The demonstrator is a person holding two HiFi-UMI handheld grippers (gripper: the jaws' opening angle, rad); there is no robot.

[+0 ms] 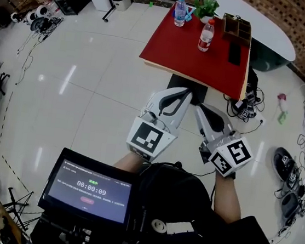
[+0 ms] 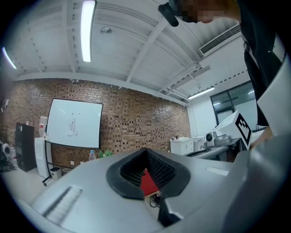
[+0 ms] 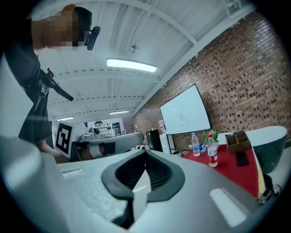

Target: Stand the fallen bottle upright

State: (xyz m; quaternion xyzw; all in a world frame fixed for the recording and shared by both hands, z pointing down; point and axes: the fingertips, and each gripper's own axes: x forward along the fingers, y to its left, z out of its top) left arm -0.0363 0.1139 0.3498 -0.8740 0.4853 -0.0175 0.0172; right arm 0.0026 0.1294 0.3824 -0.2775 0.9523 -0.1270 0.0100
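The left gripper (image 1: pixel 187 92) has its jaws together at the tips, with nothing between them. Through the dark padded opening behind the tips, its own view shows a sliver of the red tabletop (image 2: pixel 148 183). The right gripper (image 1: pixel 198 109) is the same: jaws closed tip to tip and empty, with only pale floor showing through the opening. Both grippers are held level, side by side and near each other. They point toward the tabletop (image 1: pixel 177 53) and are well short of its near edge.

Two bottles stand upright on that tabletop, well apart from both grippers. A red-label bottle (image 1: pixel 206 35) with a red cap stands toward the middle. A blue-label bottle (image 1: pixel 180 11) stands at the far edge, near a small potted plant (image 1: pixel 206 6). Which of them the task means cannot be told.

A wooden compartment box (image 1: pixel 237 27) sits to the right of the plant. A flat black phone-like slab (image 1: pixel 235 53) lies in front of the box.

Cables (image 1: pixel 245 107) tangle on the glossy white floor (image 1: pixel 80 82) at the table's right side. A small screen (image 1: pixel 89 189) showing a timer sits at the lower left. A whiteboard (image 2: pixel 72 123) hangs on the brick wall (image 2: pixel 136 123) behind.
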